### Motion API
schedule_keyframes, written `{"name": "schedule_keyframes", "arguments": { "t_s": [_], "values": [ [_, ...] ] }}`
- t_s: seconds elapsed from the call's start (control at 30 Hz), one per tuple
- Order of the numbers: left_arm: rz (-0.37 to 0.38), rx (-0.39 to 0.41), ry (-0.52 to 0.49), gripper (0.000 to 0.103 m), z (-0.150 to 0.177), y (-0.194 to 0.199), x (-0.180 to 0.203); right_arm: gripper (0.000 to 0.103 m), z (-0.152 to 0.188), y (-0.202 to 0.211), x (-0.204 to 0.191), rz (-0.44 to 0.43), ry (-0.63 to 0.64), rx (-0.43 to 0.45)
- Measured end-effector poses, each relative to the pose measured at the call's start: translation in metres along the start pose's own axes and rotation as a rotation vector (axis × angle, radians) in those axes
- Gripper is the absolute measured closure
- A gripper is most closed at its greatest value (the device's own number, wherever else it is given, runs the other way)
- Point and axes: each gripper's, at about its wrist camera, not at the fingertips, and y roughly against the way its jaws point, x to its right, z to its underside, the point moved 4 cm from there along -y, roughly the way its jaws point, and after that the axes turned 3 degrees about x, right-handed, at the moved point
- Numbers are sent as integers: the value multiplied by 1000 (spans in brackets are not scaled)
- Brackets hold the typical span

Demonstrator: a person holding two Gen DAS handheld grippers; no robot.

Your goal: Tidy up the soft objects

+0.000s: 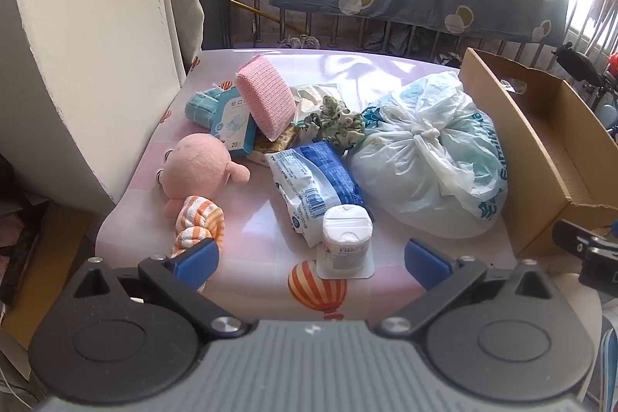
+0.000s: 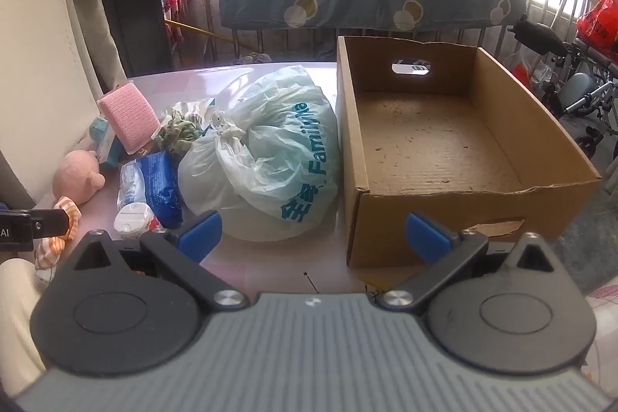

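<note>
Soft objects [image 1: 201,165] all lie on the table [image 1: 262,219]; the cardboard box [image 2: 436,149] holds nothing. Nothing looks sorted yet. Left gripper [image 1: 312,257] and right gripper [image 2: 313,234] both gape wide, holding nothing.

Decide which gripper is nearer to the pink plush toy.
Left. The left gripper hovers open just in front of the plush toy. The right gripper hovers open farther off, before the bag and box.

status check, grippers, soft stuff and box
Left gripper and right gripper open, empty. Plush, sponge, scrunchie on table; box empty. Tied bag sits against box.
</note>
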Motion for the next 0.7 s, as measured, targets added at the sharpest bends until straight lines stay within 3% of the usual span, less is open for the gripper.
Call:
{"name": "schedule_keyframes", "arguments": {
  "t_s": [0.7],
  "values": [
    [9,-3,3,0,-4,-2,1,1,-1,-2,-1,16,7,-9]
  ]
}}
